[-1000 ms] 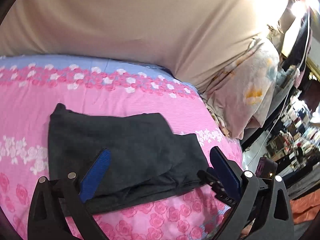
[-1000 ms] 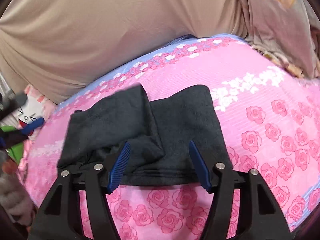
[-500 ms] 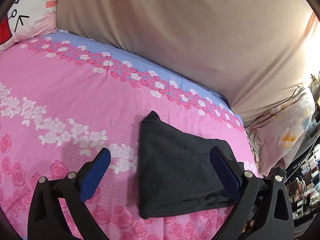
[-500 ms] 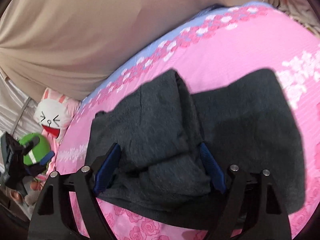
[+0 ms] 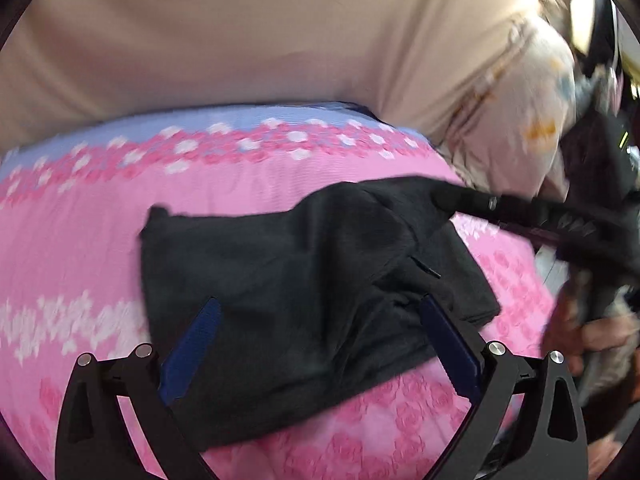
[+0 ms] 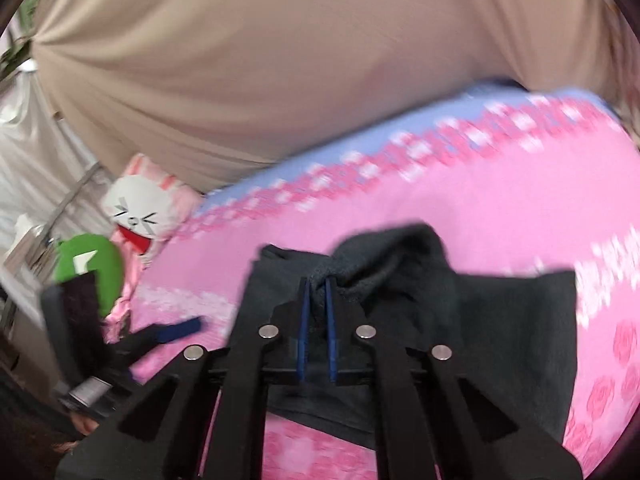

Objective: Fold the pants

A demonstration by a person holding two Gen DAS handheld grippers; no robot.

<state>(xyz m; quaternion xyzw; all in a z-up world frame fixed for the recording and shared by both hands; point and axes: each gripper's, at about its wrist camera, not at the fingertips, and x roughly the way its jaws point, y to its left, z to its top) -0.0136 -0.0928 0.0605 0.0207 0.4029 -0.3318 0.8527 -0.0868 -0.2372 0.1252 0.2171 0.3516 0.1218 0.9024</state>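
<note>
Where the pink rose-print bedsheet [image 5: 100,240] spreads out, the dark charcoal pants [image 5: 280,280] lie partly folded, soft and fleecy, one layer bunched into a raised peak. The right gripper [image 6: 316,280], its jaws having just closed, pinches that peak of cloth. The left gripper [image 5: 320,344] hangs spread wide above the pants.

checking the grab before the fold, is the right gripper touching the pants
Touching. In the right wrist view the right gripper is shut on a bunched fold of the pants, with the dark cloth pinched between its blue pads.
</note>
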